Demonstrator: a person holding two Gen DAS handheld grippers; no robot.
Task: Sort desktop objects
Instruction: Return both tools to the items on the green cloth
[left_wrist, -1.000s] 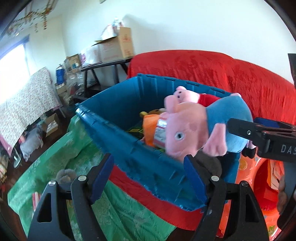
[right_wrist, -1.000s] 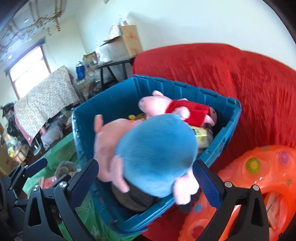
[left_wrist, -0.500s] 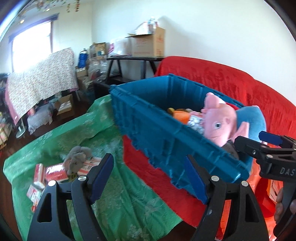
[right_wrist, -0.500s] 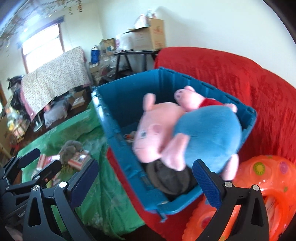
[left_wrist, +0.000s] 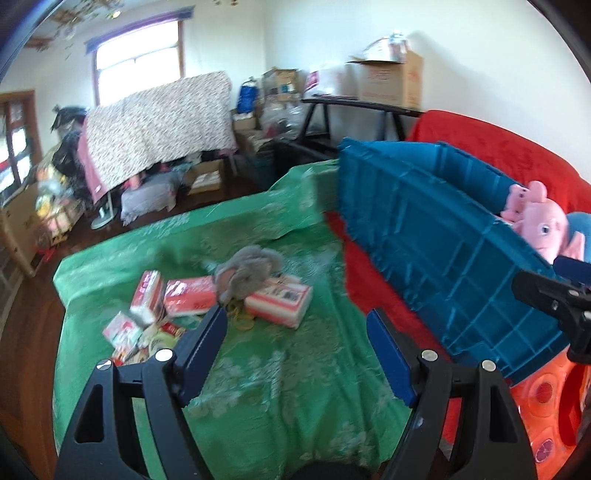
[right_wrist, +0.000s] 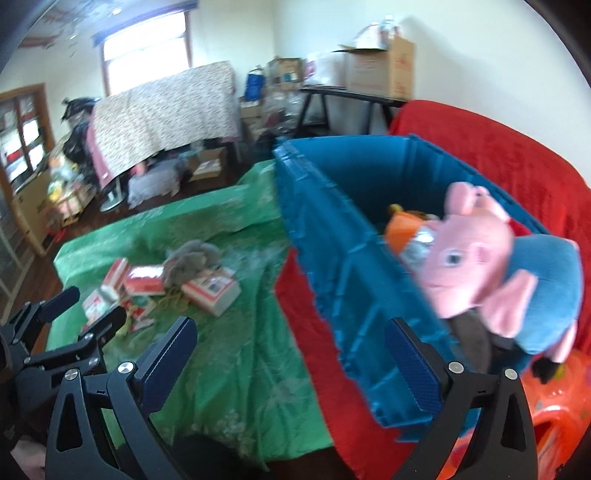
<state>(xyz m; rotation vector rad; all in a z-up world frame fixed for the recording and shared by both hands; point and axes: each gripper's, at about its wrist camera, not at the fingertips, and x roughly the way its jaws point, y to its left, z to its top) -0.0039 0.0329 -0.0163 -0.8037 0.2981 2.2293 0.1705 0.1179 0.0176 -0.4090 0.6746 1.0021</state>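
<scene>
A blue plastic crate (left_wrist: 436, 236) (right_wrist: 332, 236) sits on a red cloth at the right. A pink pig plush in a blue shirt (right_wrist: 495, 273) (left_wrist: 546, 225) lies on top of its contents, over an orange item (right_wrist: 402, 232). On the green cloth (left_wrist: 273, 384) lie a grey elephant plush (left_wrist: 247, 273) (right_wrist: 192, 262), red-and-white tissue packs (left_wrist: 277, 301) (right_wrist: 214, 290) and small clutter. My left gripper (left_wrist: 295, 343) is open and empty, above the green cloth near the pile. My right gripper (right_wrist: 291, 358) is open and empty, beside the crate's near wall.
An orange inflatable ring (right_wrist: 554, 417) lies at the lower right by the crate. A red-covered sofa (right_wrist: 509, 147) rises behind the crate. Behind the table are a patterned draped sheet (left_wrist: 159, 122), cardboard boxes (left_wrist: 388, 77) on a black table, and floor clutter.
Both grippers have swung left, away from the crate, toward the green cloth. The pig plush, earlier between my right gripper's fingers over the crate, now rests in the crate.
</scene>
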